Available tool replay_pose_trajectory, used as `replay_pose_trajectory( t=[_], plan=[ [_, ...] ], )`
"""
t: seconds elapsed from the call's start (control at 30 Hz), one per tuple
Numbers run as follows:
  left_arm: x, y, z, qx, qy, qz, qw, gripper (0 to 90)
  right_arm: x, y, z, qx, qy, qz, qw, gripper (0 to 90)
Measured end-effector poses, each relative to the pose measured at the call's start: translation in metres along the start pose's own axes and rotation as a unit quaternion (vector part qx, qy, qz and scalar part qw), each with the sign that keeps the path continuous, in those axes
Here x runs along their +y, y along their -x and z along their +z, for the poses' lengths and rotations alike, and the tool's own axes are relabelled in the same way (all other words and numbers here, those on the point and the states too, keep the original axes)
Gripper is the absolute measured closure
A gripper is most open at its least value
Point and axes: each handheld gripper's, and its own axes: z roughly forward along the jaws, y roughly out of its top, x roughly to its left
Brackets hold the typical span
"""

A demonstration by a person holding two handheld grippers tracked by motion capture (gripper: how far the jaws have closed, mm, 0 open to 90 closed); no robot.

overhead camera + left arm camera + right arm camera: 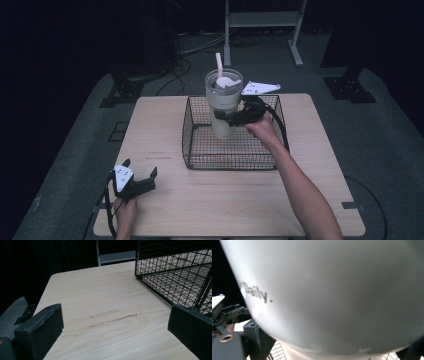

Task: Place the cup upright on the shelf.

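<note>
The tall white plastic cup [223, 102] was pinched by the right gripper [231, 119] inside the black wire basket [200, 155]. At seven o'clock on the pale wooden worktop [165, 130], the left gripper [140, 176] was held spread wide.

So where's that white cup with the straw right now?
In the high view the white cup stands upright in the wire basket at the table's far middle, gripped at its side by the right claw.

you can read grey print "daily." on the tall white plastic tumbler [332, 290]; letters before it are cut off.
</note>
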Motion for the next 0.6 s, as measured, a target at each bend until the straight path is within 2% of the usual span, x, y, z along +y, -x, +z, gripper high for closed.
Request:
replay_pose_trajectory(
  t=[0.23,0.6],
  plan=[
    [0.0,-0.001,0.0,-0.001,0.001,0.001,1.0,0.0,-0.016,0.011,0.017,0.0,-0.015,0.004,0.9999,8.8],
    [0.0,-0.001,-0.001,-0.001,0.004,0.001,1.0,0.0,-0.03,0.017,0.036,0.004,-0.036,0.005,0.9993,8.8]
  ],
)
